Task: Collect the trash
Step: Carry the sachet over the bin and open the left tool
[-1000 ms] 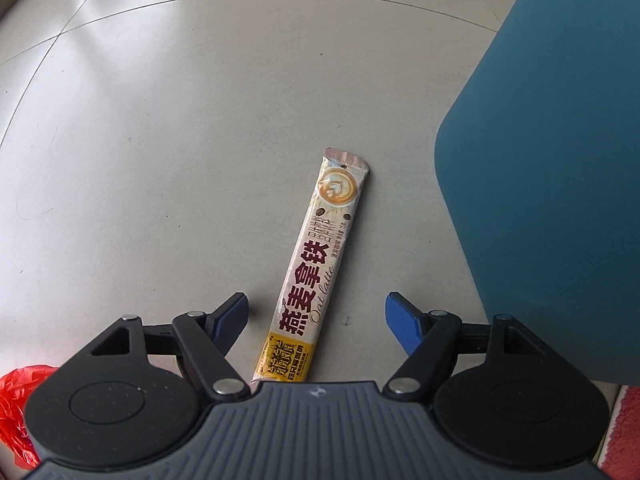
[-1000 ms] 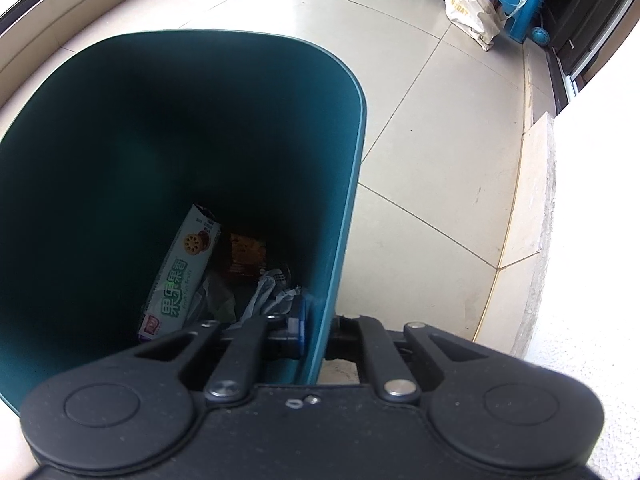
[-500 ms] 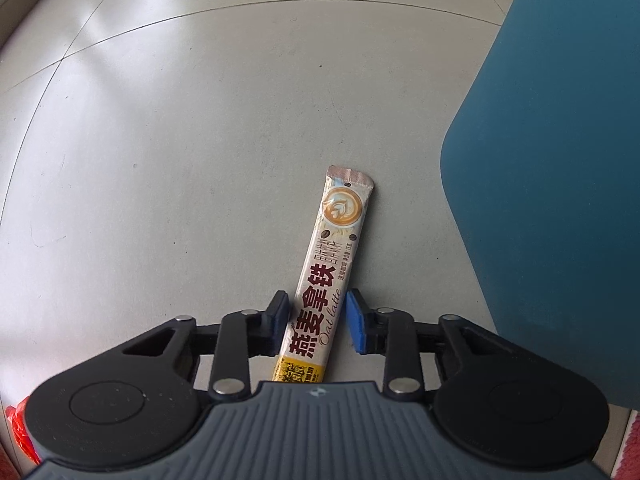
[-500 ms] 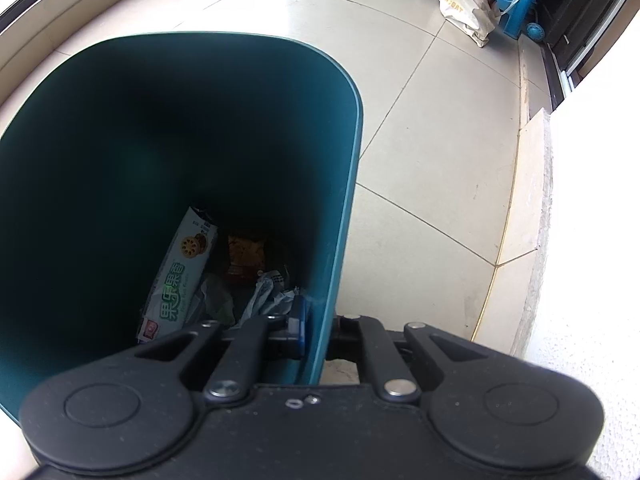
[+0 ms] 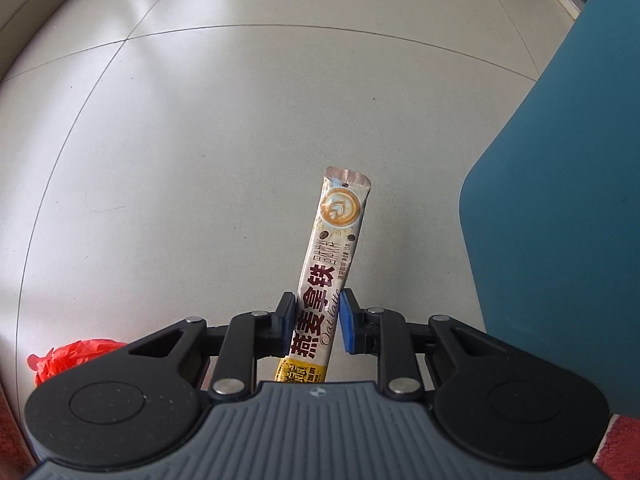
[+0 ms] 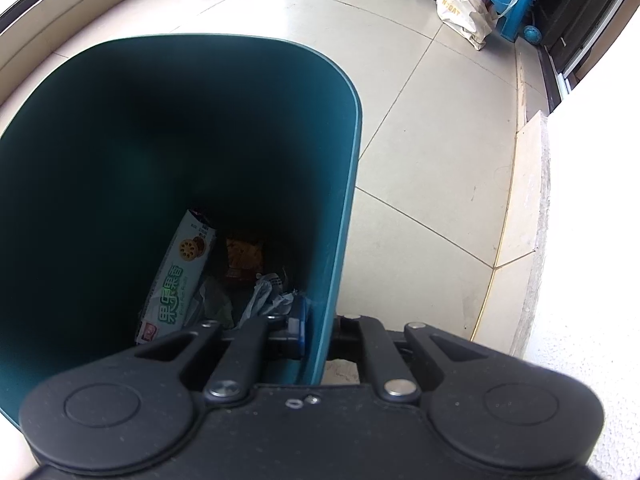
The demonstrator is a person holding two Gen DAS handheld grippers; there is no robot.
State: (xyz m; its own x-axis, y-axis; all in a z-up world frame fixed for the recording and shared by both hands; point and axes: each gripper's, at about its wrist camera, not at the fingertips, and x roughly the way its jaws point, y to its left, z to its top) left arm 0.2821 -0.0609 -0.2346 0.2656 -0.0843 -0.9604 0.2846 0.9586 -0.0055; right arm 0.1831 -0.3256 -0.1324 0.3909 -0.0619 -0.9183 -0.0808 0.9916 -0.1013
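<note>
The left claw point(image 5: 316, 322) is clamped on a long cream oat-latte sachet point(image 5: 332, 256), which juts forward from between its blue pads above the pale tiled floor point(image 5: 200, 140). The right claw point(image 6: 320, 326) is clamped on the wall of the teal plastic bin point(image 6: 344, 208); a green-lettered biscuit wrapper point(image 6: 176, 280) lies inside.

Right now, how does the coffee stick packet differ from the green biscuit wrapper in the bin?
The coffee stick packet is narrow, beige with dark red lettering; the biscuit wrapper is wider, pale with green lettering. The packet is outside the teal bin, clamped near its lower end by the left gripper; the wrapper lies loose inside the bin among other scraps. Both are long printed food wrappers.
</note>
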